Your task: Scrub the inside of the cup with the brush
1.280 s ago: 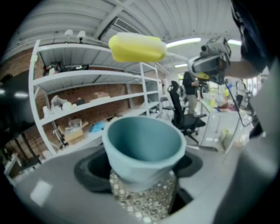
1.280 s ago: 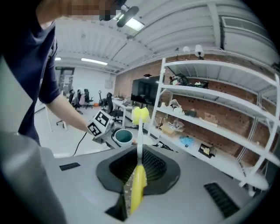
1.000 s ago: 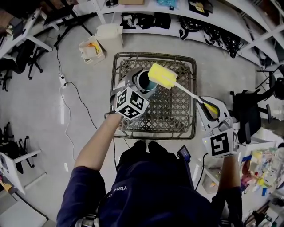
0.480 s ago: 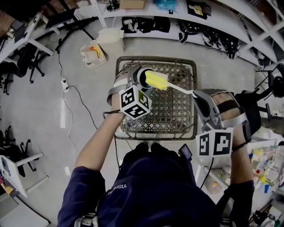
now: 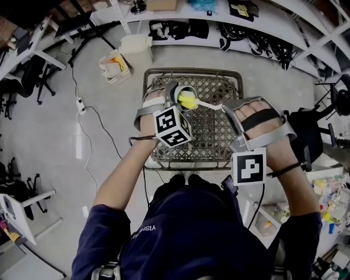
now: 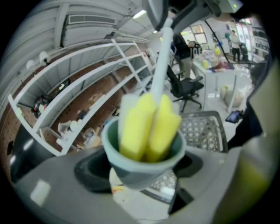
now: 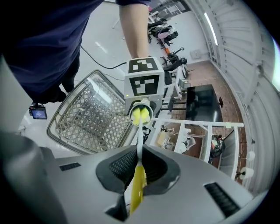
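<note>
Left tool (image 5: 176, 99) gripping cup (image 6: 141, 168) wide, right tool (image 7: 139, 165) clamped on brush (image 5: 188, 101), inserted; scrubbing strokes probably remain.

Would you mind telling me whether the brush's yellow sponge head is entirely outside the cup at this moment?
No, the left gripper view shows the lower part of the sponge head sitting inside the mouth of the cup.

A wire basket (image 5: 210, 136) stands at centre; a white bin (image 5: 115, 64) at eleven o'clock, shelves (image 5: 208, 15) at twelve.
</note>
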The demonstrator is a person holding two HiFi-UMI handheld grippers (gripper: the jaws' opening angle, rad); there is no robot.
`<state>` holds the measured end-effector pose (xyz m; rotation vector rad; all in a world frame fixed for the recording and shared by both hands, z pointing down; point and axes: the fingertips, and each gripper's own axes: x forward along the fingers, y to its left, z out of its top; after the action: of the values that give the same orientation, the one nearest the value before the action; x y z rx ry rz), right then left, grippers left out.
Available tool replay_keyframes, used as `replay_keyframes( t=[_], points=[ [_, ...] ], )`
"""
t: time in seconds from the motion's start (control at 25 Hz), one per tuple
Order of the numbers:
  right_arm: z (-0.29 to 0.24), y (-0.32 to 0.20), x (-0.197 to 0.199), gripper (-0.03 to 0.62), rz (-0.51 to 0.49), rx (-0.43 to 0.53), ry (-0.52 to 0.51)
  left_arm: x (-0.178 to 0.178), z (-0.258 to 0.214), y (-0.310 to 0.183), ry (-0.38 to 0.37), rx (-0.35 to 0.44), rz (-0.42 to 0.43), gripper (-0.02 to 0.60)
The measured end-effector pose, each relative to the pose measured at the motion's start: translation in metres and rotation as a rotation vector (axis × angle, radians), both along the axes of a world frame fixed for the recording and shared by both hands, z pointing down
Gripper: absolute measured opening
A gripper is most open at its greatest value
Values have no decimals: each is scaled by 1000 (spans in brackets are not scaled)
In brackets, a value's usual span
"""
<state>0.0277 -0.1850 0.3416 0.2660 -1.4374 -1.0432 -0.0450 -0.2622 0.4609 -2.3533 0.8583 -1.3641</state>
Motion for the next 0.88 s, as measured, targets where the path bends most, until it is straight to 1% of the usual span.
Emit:
replay_keyframes(
  t=[0.12, 0.28, 0.4, 0.6, 0.88],
  points=[
    [6, -7, -4, 32, -5, -5, 17, 6, 1, 4, -24, 5, 21, 387],
    [8, -16, 4, 32, 39, -14, -33, 6, -1, 7, -38, 11, 26, 387],
    [13, -13, 6, 32, 44, -24, -47, 3, -2, 4, -49, 10, 22, 387],
    [22, -1, 0, 32, 37, -46, -50, -2, 4, 2, -59, -14, 8, 387],
    [21, 4, -18, 32, -17, -7, -28, 1, 14, 5, -74, -43, 11, 387]
  ],
)
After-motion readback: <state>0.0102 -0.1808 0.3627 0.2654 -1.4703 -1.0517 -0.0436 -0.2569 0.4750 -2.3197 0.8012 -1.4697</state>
